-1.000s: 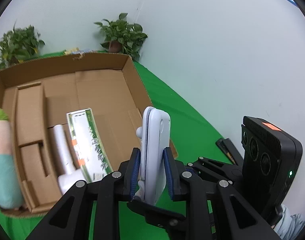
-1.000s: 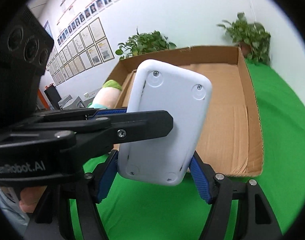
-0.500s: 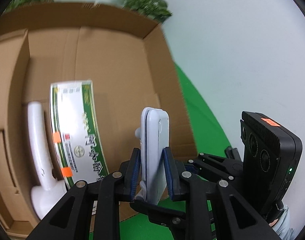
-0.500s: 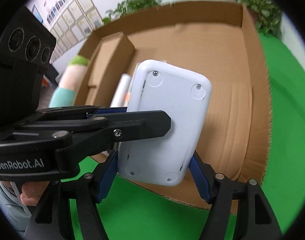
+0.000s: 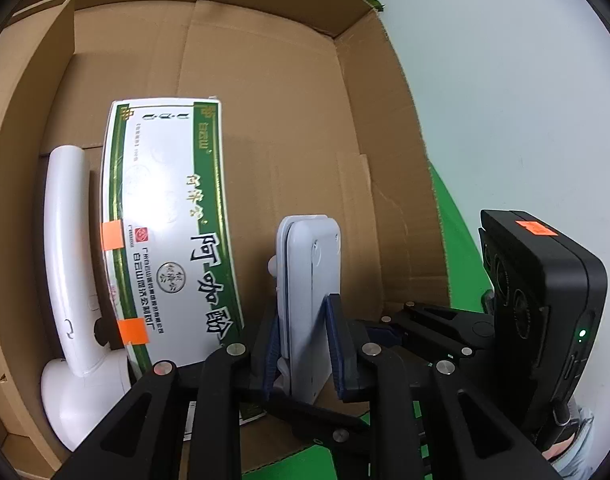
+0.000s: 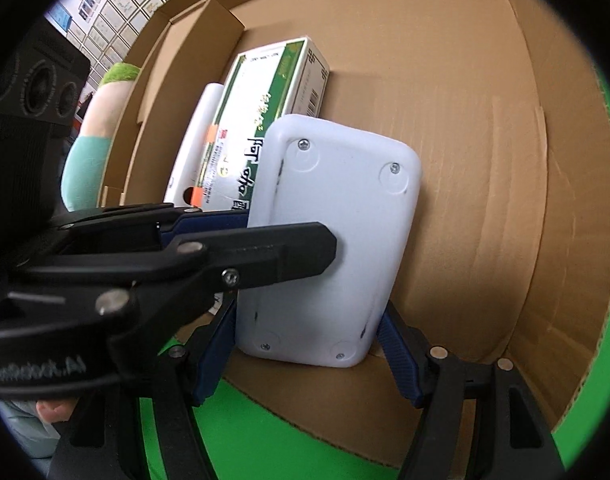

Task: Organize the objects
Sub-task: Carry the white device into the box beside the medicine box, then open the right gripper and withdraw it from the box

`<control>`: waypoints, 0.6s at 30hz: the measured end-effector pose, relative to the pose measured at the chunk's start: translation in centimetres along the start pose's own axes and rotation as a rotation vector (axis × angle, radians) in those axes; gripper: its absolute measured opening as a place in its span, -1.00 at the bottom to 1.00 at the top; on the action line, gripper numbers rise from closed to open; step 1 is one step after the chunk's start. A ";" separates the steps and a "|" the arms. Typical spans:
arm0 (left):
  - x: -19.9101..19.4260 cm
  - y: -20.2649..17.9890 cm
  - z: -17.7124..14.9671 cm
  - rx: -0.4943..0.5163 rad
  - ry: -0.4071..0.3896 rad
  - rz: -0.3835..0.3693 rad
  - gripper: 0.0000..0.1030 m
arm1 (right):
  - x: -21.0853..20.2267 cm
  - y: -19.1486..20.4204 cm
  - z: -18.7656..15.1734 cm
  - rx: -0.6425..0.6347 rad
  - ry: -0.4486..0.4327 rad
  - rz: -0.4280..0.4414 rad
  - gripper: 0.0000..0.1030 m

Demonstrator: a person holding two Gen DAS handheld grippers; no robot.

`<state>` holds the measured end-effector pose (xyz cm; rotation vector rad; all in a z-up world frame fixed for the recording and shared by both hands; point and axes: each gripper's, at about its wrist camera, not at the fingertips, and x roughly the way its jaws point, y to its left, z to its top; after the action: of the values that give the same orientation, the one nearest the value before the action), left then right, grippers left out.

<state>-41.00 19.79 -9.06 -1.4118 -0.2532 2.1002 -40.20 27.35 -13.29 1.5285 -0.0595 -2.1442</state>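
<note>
The cardboard box (image 5: 273, 92) is the largest item and the receiving container. It lies open-topped on a green surface (image 6: 241, 432), with stiff corrugated walls and a bare floor on its right half. The walls will flex if pushed, so they should not serve as a stop.

Inside, along the left half, lies the green-and-white carton (image 5: 165, 232), flat and lengthwise. It appears light and rigid, with a glossy printed face that may slide under the pads. Suitable hold: across the narrow width, on the long edges.

Just left of the carton, lengthwise, lies the white handled device (image 5: 71, 280), smooth moulded plastic with a bulbous end toward the camera. It is judged slippery; the straight handle offers the better hold.

The white plastic case (image 6: 329, 240) is the item in hand. It hangs upright over the box floor, just right of the carton; whether it touches the floor cannot be told. It is a hard, screw-fastened shell, stiff, probably light, with smooth faces that give little friction.

The left gripper (image 5: 305, 340) is closed on the case, blue pads pressing its two broad faces near the lower end. The right gripper (image 6: 305, 344) brackets the same case at its narrow side edges, jaws set wide; firm pad contact there cannot be confirmed.

Judgement: the hold on the broad faces is the secure one. Release only once the case is supported by the floor.
</note>
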 end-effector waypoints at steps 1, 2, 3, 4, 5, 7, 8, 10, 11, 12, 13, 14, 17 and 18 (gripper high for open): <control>0.0 0.0 0.0 -0.002 0.002 0.011 -0.63 | 0.1 -0.1 0.0 0.010 0.003 0.006 0.33; 0.0 0.1 0.1 -0.004 0.003 0.023 -0.63 | 0.1 -0.3 -0.1 0.022 0.002 0.015 0.33; -0.1 0.2 0.1 -0.008 0.001 0.037 -0.63 | 0.2 -0.5 -0.2 0.033 0.004 0.014 0.33; -0.2 0.3 0.2 -0.011 0.001 0.033 -0.63 | 0.2 -0.6 -0.2 0.040 0.003 0.013 0.34; -0.3 0.3 0.2 -0.014 0.001 0.025 -0.63 | 0.2 -0.6 -0.3 0.046 0.002 0.012 0.34; -0.7 0.3 0.3 -0.011 -0.009 0.020 -0.63 | 0.2 -0.6 -0.6 0.052 -0.001 0.010 0.34; -0.9 0.2 0.3 -0.006 -0.014 0.022 -0.63 | 0.3 -0.6 -0.7 0.057 -0.002 0.010 0.34; -1.4 -0.1 0.2 0.009 -0.020 0.019 -0.61 | 0.3 -0.5 -0.9 0.065 -0.005 0.007 0.34; -1.6 -0.2 0.2 0.016 -0.022 0.018 -0.57 | 0.3 -0.4 -1.0 0.068 -0.007 0.005 0.34; -2.0 -0.4 0.1 0.026 -0.032 0.021 -0.57 | 0.3 -0.3 -1.2 0.069 -0.010 -0.005 0.35; -2.4 -0.6 0.0 0.039 -0.043 0.029 -0.56 | 0.3 -0.2 -1.3 0.067 -0.013 -0.014 0.35; -2.8 -0.8 -0.5 0.050 -0.052 0.036 -0.56 | 0.3 0.0 -1.4 0.065 -0.015 -0.022 0.35; -4.2 -1.1 -1.0 0.078 -0.087 0.068 -0.56 | 0.2 0.5 -1.8 0.063 -0.023 -0.044 0.35; -4.8 -1.1 -1.3 0.087 -0.106 0.083 -0.56 | 0.0 0.6 -2.0 0.063 -0.034 -0.050 0.35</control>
<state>-38.18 17.74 -5.33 -1.2829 -0.1456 2.2289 -38.21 27.30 -13.85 1.5444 -0.1029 -2.2269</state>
